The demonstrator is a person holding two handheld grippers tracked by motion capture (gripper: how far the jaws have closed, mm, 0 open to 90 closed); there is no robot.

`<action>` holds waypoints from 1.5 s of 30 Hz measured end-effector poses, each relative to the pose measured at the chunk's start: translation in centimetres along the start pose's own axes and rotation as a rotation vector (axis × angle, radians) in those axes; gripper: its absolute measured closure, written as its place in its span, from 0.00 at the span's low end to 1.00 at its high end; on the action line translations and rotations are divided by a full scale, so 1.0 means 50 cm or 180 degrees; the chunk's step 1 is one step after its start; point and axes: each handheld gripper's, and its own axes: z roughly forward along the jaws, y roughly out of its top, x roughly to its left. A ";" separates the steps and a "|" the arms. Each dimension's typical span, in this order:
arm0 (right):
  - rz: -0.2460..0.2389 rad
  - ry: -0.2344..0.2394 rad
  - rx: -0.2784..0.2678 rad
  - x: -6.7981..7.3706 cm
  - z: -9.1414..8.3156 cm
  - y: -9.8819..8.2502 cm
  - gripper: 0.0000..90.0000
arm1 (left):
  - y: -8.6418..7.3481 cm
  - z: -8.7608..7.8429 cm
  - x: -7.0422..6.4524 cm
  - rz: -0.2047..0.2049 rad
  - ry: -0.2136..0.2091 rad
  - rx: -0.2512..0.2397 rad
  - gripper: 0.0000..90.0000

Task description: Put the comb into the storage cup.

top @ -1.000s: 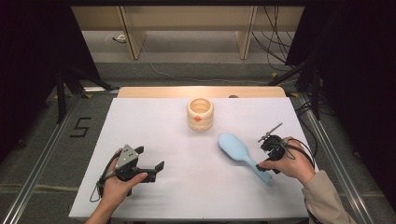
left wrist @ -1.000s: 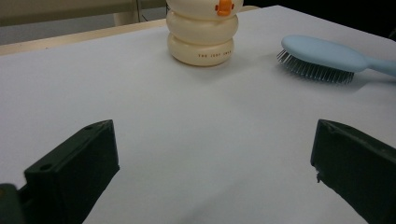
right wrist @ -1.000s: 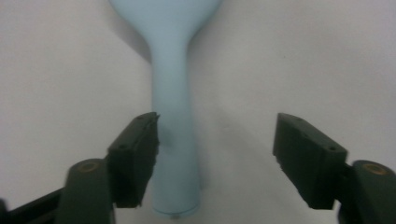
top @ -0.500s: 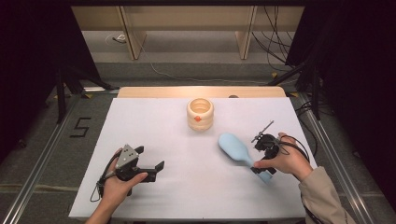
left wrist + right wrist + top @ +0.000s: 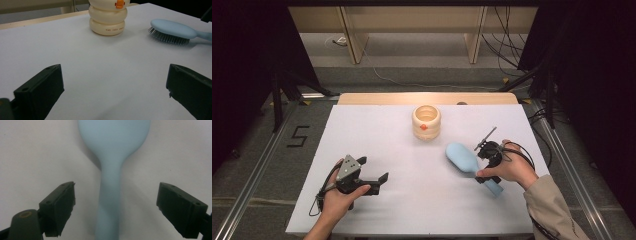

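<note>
Right gripper (image 5: 486, 161) is lined up over the blue hairbrush (image 5: 464, 159) handle, jaws spread.

In the lower left of the high view the left gripper (image 5: 379, 181) is kept resting on the white table (image 5: 412, 210), jaws spread, nothing between them. In the lower right the right gripper has been shifted toward the brush since a second ago, and its jaws have just been opening; in the right gripper view the handle (image 5: 108, 202) is seen between them, not touched. The brush lies bristles down, right of centre. A grasp of the handle is probably prepared. Farther up, the cream cup (image 5: 426, 122) stands apart.
</note>
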 end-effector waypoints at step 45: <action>0.0000 -0.0111 0.0348 0.010 0.068 0.057 0.34 | 0.001 0.000 0.000 -0.0014 0.0002 -0.0020 0.01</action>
